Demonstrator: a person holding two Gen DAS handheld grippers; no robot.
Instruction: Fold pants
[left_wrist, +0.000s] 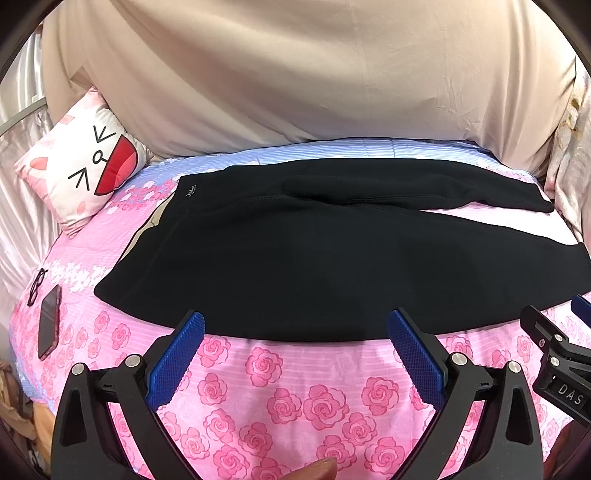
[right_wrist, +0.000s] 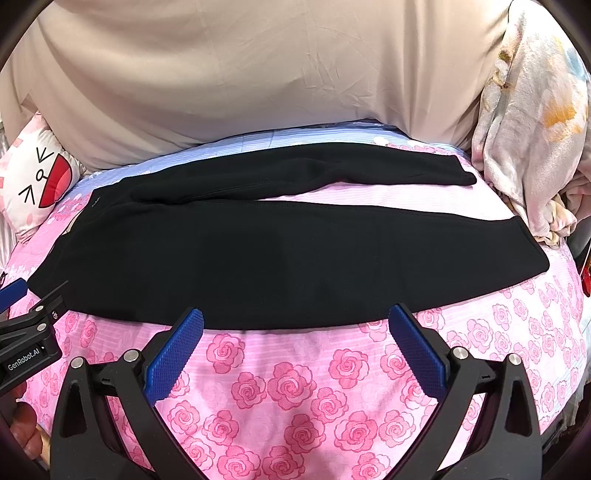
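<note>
Black pants (left_wrist: 295, 251) spread flat across rose-print bed sheet (left_wrist: 280, 387), waistband left, legs splayed rightward. Left claw (left_wrist: 295, 328) and right claw (right_wrist: 295, 325) both gaping wide, gripping nothing, hovering at near hem. Cat-face pillow (left_wrist: 85, 166), glasses (left_wrist: 36, 286) and phone (left_wrist: 48, 321) at left; crumpled floral blanket (right_wrist: 532, 122) at right. "GenRobot.AI" legible on left claw body. Bare sheet along front edge.
</note>
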